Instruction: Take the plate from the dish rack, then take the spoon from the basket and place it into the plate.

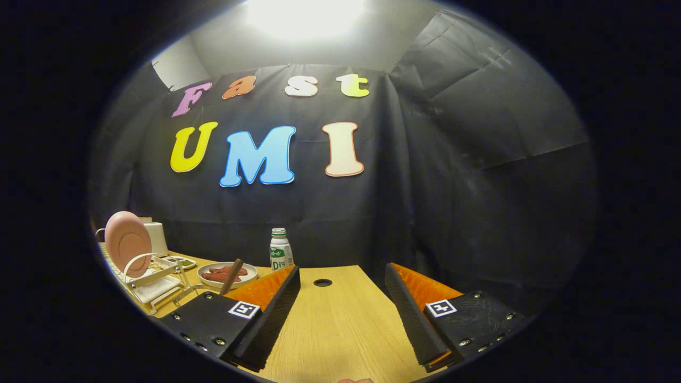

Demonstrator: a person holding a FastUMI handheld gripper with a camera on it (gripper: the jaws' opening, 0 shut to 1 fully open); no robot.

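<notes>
In the gripper view, you are holding the gripper (343,298) level above a bare stretch of the wooden table (340,324), with its 2 fingers (268,314) spread wide apart and nothing between them; they are gripping nothing at all. The pink plate (126,242) is standing on edge in the white dish rack (151,284), well off to the left of the left finger and beyond it, so step 1 of the task is not yet begun and you are standing at the approach stage. Just beyond the left fingertip, a shallow bowl (227,274) is holding reddish pieces, with a dark handle (232,276) leaning out of it; I cannot tell whether that handle belongs to the spoon, and I am making out no basket with certainty among the small dishes (183,261) behind the rack. A white bottle with a green label (280,250) is standing upright beyond the fingers, near the back cloth, and a round hole (322,282) is showing in the tabletop between the fingertips and farther on. In my judgement, your next move is calling for a swing left toward the rack, keeping the fingers parted, and lining them up across the plate's upper rim so that 1 finger is passing each face before you close. The bowl and the bottle are sitting near that path, so a low sweep is risking a knock.
</notes>
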